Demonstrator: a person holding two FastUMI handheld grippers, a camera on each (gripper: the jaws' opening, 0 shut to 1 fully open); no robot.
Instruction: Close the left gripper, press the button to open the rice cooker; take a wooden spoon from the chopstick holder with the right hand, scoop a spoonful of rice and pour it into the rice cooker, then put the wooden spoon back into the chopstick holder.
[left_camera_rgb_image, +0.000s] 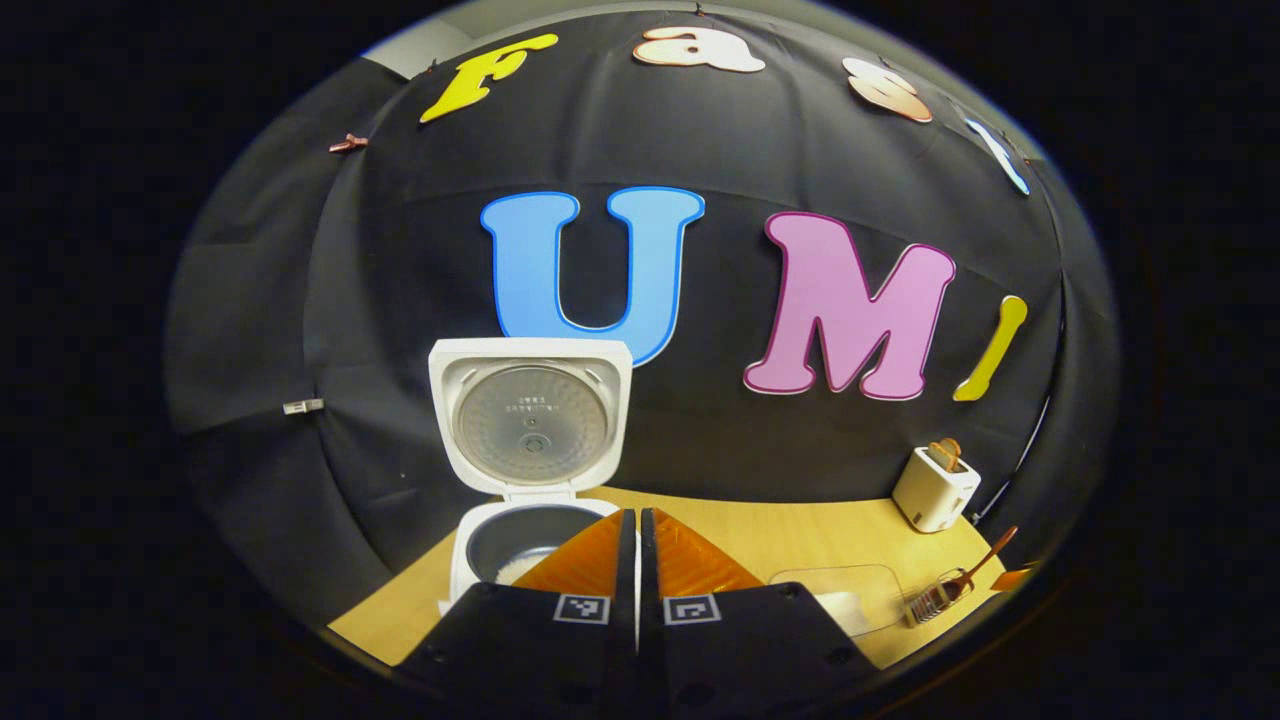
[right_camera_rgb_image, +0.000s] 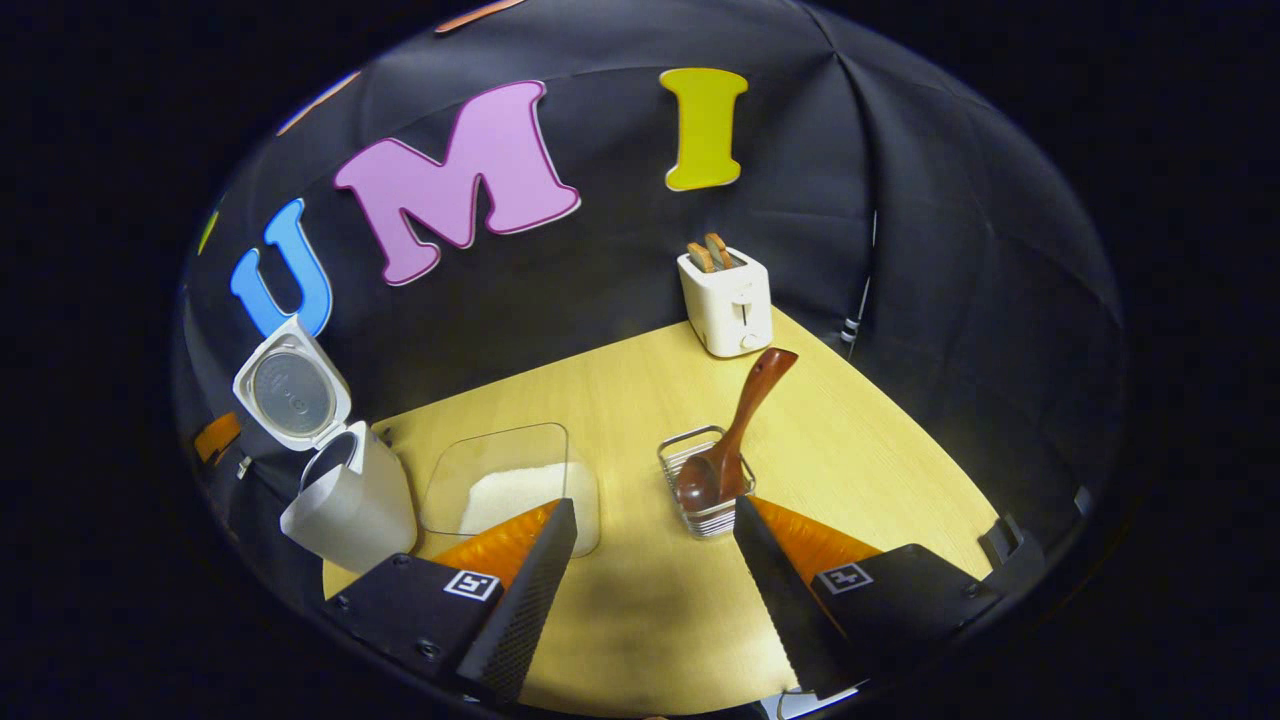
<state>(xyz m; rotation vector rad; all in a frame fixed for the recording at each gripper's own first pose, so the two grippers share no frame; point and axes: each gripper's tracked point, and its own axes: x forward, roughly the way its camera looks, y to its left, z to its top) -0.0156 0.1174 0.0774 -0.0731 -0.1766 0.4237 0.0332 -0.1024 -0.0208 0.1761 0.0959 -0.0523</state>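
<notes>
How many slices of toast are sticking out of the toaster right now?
2: both bread slices stand side by side in the toaster slots at the table's far edge. Any lying deeper inside would be hidden.

Wooden spoon (right_camera_rgb_image: 738, 430) stands in chopstick holder (right_camera_rgb_image: 706, 484), toaster (right_camera_rgb_image: 727, 298) behind.

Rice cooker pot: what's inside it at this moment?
With the lid up, the rice cooker shows a dark inner pot holding a small white patch, probably rice. The shut left gripper covers the pot's right side, so the rest of its contents cannot be seen.
</notes>
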